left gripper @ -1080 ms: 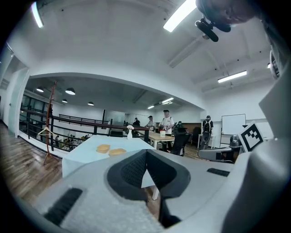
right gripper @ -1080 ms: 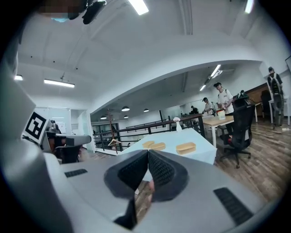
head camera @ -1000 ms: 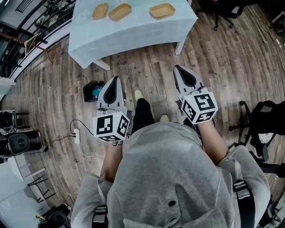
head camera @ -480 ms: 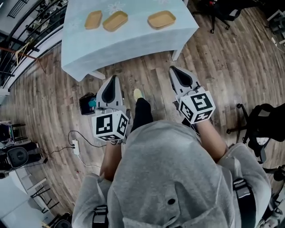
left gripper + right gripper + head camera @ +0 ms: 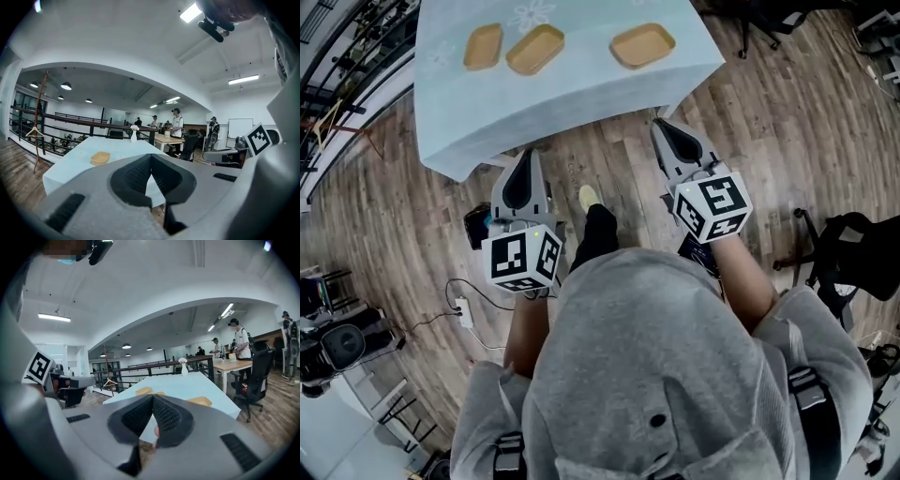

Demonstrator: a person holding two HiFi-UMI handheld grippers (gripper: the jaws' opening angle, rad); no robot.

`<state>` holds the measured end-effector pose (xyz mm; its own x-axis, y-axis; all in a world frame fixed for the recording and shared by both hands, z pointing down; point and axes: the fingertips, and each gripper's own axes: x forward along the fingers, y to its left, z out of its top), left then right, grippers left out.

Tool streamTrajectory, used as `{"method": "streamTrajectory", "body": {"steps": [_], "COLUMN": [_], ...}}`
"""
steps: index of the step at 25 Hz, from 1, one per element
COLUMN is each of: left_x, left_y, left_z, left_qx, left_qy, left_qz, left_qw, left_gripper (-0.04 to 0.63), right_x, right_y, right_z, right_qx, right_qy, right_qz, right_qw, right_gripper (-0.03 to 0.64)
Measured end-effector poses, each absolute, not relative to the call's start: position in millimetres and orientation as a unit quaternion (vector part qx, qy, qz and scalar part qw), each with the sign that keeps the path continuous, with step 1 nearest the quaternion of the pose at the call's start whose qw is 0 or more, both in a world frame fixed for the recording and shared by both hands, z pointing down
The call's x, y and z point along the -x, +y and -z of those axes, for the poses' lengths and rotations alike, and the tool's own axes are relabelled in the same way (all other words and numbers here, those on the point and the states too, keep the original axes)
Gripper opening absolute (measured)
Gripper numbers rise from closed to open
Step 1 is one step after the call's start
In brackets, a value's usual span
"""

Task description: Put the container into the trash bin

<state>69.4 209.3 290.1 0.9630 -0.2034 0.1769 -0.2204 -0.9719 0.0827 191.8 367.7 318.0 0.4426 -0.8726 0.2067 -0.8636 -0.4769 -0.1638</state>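
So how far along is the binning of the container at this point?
Nothing is done: all three containers lie on the table. In hand: nothing; the left claw and right claw are both shut and empty, pointing at the table. Left: grasp a container, carry it to the trash bin on the floor, drop it in.

Three tan containers lie on the pale blue table, which has faint white snowflakes near its far edge. The left gripper and right gripper are grey, with black-and-white square-patterned cubes. The floor is brown planks.
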Motion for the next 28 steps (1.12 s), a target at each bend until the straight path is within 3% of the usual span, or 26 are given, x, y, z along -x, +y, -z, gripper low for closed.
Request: {"method": "streamTrajectory", "body": {"steps": [28], "left_x": [-162], "left_y": [27], "left_z": [-303], "left_qx": [-0.990], "left_qy": [-0.077], "left_qz": [-0.102], "left_qw": [0.063], "left_gripper": [0.018], "right_x": [-288], "right_y": [201], "right_z": [-301], "right_qx": [0.871], "right_qy": [0.476], "right_qz": [0.119], "right_qw": [-0.009], "right_gripper": [0.026]}}
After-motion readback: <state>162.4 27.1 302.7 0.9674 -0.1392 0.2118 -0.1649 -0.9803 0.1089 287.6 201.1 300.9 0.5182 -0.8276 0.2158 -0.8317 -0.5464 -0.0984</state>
